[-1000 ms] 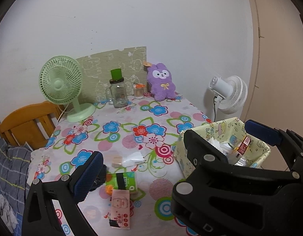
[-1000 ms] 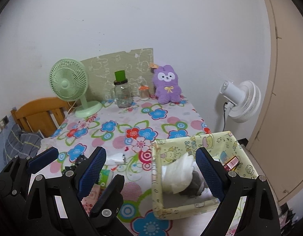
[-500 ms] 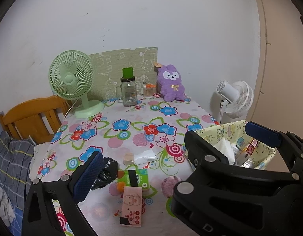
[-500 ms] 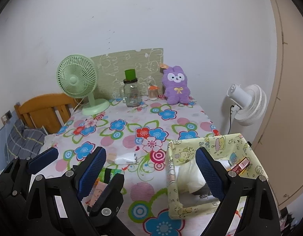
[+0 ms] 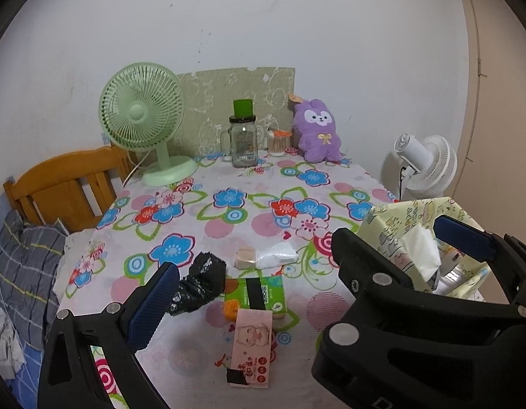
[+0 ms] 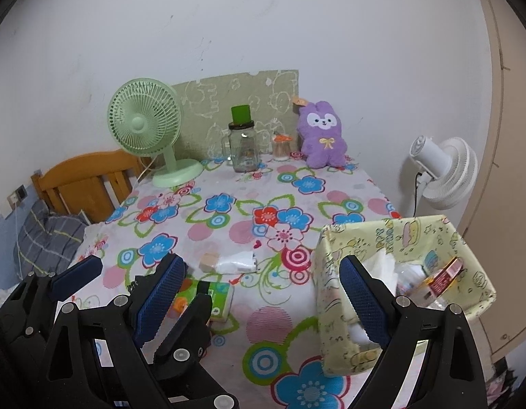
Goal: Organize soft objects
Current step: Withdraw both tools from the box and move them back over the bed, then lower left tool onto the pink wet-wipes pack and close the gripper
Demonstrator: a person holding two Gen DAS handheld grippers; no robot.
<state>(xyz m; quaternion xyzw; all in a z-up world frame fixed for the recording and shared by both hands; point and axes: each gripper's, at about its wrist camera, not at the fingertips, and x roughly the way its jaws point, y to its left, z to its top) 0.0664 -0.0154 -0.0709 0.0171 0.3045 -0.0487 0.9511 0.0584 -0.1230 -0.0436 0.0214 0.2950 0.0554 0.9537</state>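
hovering open, both grippers [image 5: 307, 266] [image 6: 263, 296] above table [image 6: 290, 177]

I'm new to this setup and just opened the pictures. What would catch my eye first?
The flowered tablecloth covers the whole table. At its far end, against the wall, a purple plush sits to the right of a green fan and a jar. At the near right corner a yellow fabric bin holds tissues, and both tongs, left and right, hang open in front.
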